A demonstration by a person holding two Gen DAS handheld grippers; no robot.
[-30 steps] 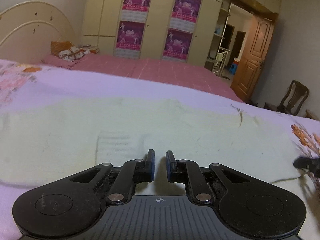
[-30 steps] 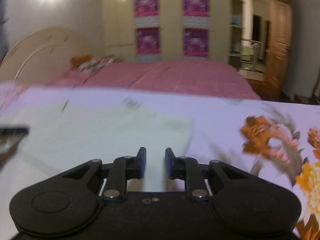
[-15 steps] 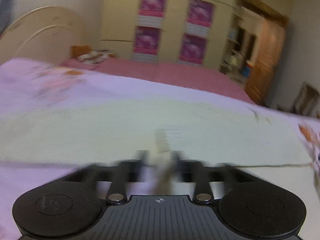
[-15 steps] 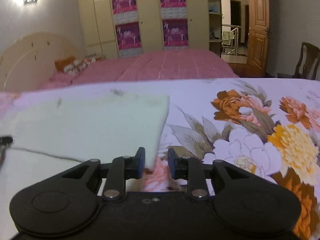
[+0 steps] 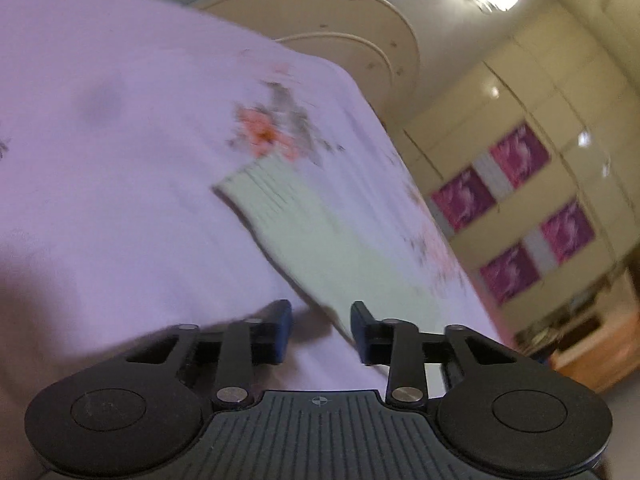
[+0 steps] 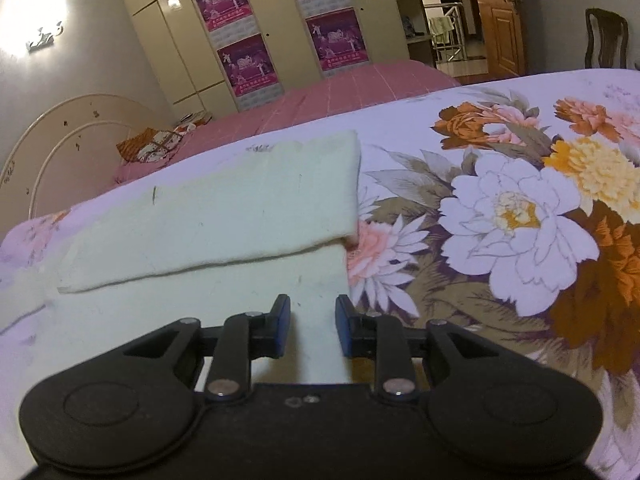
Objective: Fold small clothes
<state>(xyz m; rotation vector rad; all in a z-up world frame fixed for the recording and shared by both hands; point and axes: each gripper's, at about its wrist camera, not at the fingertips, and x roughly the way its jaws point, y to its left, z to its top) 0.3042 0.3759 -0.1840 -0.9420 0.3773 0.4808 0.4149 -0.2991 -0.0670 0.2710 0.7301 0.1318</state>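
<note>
Cloth (image 6: 224,216): pale green, folded over, flat on floral bedspread (image 6: 520,216).
Left gripper (image 5: 320,330): jaws closing, nothing pinched.
Right gripper (image 6: 312,330): part open, above cloth edge, gripping nothing.

Black gripper (image 6: 310,326), blue pads (image 6: 283,326), silver screws (image 6: 223,387)

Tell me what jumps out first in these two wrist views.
A pale cloth, one layer folded over another, lies on the floral bedspread just ahead of the right hand-held gripper. The big white and orange flowers sit to its right. In the tilted, blurred left view, the left hand-held gripper is closing at the cloth's edge, nothing pinched.
</note>
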